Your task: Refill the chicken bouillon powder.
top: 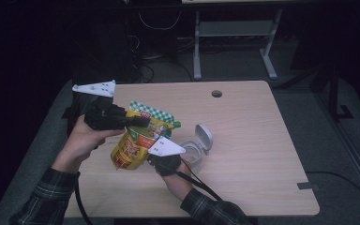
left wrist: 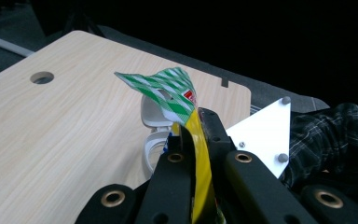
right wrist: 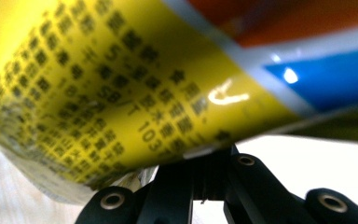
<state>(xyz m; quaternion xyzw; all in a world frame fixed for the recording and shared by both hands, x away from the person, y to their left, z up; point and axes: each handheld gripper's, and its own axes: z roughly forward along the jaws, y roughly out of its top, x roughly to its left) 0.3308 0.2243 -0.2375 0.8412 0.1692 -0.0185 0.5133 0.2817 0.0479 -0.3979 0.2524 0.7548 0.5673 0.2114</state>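
A yellow pouch with a green-checked top and small green cap hangs above the bench, just beside the open plastic container. Left gripper and right gripper jaws both clamp it.

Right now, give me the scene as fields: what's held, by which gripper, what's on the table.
held: yellow pouch, lifted off the table
left gripper: shut on the pouch's upper edge, below its green checked top
right gripper: shut on the pouch's lower right edge
container: clear, lid flipped open, right of the pouch
table: light wood, round hole near the far edge
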